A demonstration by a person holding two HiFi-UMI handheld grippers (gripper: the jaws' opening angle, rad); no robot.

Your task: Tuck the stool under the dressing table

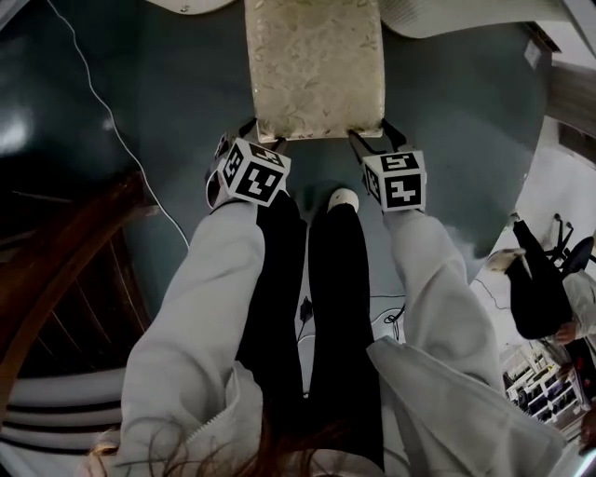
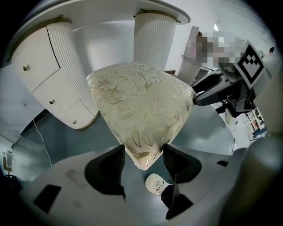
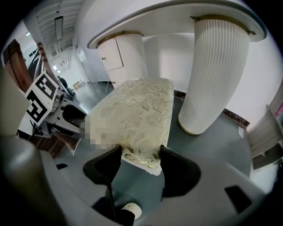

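Both near corners of the cream, floral-brocade upholstered stool (image 1: 317,65) are gripped. The left claw (image 2: 143,149) is set fairly wide, and the seat's near-left corner is wedged between its pads. The right claw (image 3: 139,150) is set just as wide and closed on the near-right corner. The rest of the seat runs straight ahead of both claws, toward the white dressing table (image 3: 177,13) with ribbed round pedestals. One pedestal (image 3: 216,66) is seen ahead and to the right of the right claw, beside the stool's far half. A second pedestal with a cupboard is seen beyond and to the left. In the head view only the stool's far end is met by the tabletop edge. Most of the seat lies on the open dark teal floor (image 1: 447,112), between the claws and the table. Judged status: grip done, alignment with the gap between the pedestals looks good, tuck barely begun. Left to do: the stool is to be pushed forward along its length until the seat is under the top, then both claws released. A white shoe (image 1: 343,198) is seen just behind the claws. The stool's legs cannot be made out in any view.
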